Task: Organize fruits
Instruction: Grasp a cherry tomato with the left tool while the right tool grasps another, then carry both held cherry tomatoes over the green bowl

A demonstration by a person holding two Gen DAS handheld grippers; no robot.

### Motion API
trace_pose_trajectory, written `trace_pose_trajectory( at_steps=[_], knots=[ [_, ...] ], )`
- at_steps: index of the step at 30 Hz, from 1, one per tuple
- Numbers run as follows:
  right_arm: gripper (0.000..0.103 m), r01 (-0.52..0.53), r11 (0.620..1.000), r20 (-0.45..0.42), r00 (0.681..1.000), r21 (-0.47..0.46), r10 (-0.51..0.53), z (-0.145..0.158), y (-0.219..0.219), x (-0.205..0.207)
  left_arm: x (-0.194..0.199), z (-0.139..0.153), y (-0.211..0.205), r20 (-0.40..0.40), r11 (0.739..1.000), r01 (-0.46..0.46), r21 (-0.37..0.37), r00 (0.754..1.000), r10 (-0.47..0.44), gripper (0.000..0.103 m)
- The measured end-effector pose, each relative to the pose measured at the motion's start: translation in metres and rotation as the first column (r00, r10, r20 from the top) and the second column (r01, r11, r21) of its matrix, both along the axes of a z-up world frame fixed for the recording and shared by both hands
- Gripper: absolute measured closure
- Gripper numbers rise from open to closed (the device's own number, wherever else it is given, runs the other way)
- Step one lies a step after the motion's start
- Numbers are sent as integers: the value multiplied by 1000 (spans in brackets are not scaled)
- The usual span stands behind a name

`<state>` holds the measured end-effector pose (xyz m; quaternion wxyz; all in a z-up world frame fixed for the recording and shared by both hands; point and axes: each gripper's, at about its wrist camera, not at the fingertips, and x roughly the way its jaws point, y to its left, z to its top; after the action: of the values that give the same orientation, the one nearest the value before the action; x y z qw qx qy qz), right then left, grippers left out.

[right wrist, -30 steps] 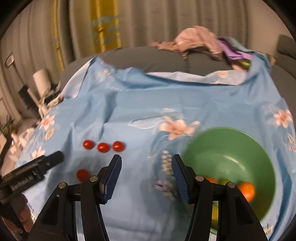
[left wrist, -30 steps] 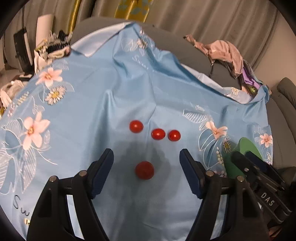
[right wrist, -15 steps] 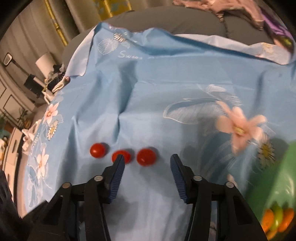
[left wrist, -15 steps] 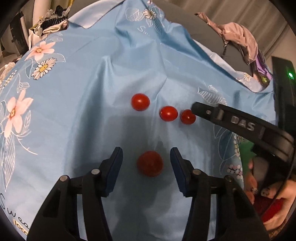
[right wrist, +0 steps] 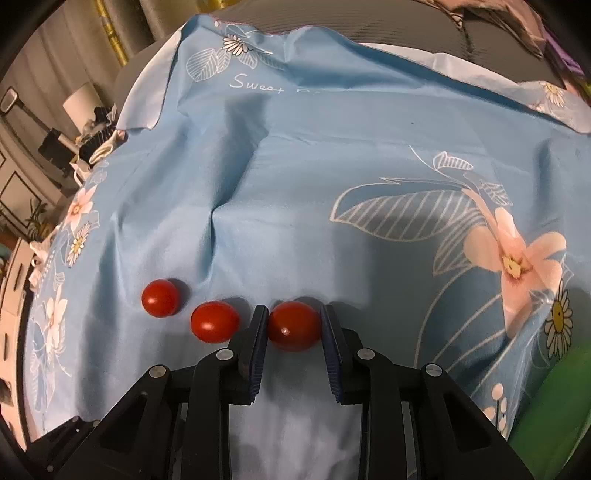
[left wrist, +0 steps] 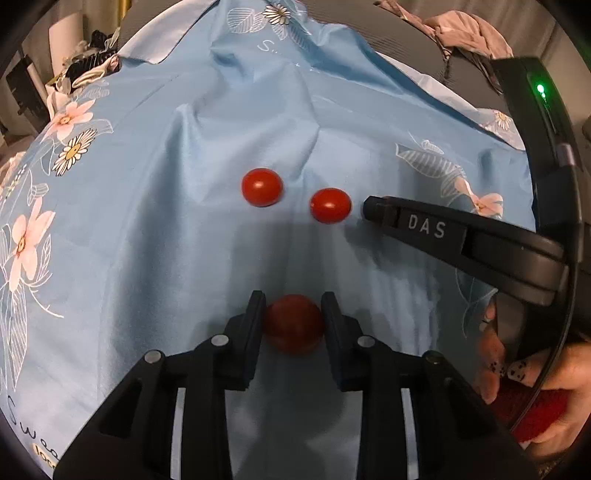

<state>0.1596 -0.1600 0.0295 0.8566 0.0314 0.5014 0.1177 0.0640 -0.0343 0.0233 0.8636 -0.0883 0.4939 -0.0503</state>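
Note:
Several red cherry tomatoes lie on a blue floral cloth [left wrist: 147, 229]. My left gripper [left wrist: 293, 317] is shut on the near tomato [left wrist: 293, 326], which rests on the cloth. My right gripper [right wrist: 293, 326] is shut on the rightmost tomato of the row [right wrist: 293, 325], also at cloth level. Two more tomatoes [right wrist: 214, 321] [right wrist: 160, 297] lie to its left; they also show in the left wrist view [left wrist: 330, 205] [left wrist: 262, 186]. The right gripper's body [left wrist: 461, 236] crosses the left wrist view and hides the tomato it holds.
A green bowl's rim [right wrist: 554, 417] shows at the lower right of the right wrist view. Crumpled clothes [left wrist: 465, 33] lie on the grey sofa behind the cloth. Clutter and a white lamp [right wrist: 79, 101] stand at the far left.
Both grippers moved forward and down and closed, each around a tomato: the left on the lone near one, the right on the rightmost of the row.

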Motion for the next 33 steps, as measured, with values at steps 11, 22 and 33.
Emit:
trace_pose_trajectory(
  at_steps=[11, 22, 33],
  knots=[
    [72, 43, 998, 18, 999, 38, -44, 6, -14, -33, -20, 27, -8, 98, 1000, 22, -17, 995, -20, 73],
    [73, 109, 994, 160, 981, 20, -111, 56, -37, -76, -39, 57, -7, 203, 997, 30, -75, 979, -14, 73],
    [73, 183, 983, 268, 945, 36, -185, 83, -64, -119, -54, 77, -20, 272, 990, 103, -100, 959, -72, 73]
  ],
)
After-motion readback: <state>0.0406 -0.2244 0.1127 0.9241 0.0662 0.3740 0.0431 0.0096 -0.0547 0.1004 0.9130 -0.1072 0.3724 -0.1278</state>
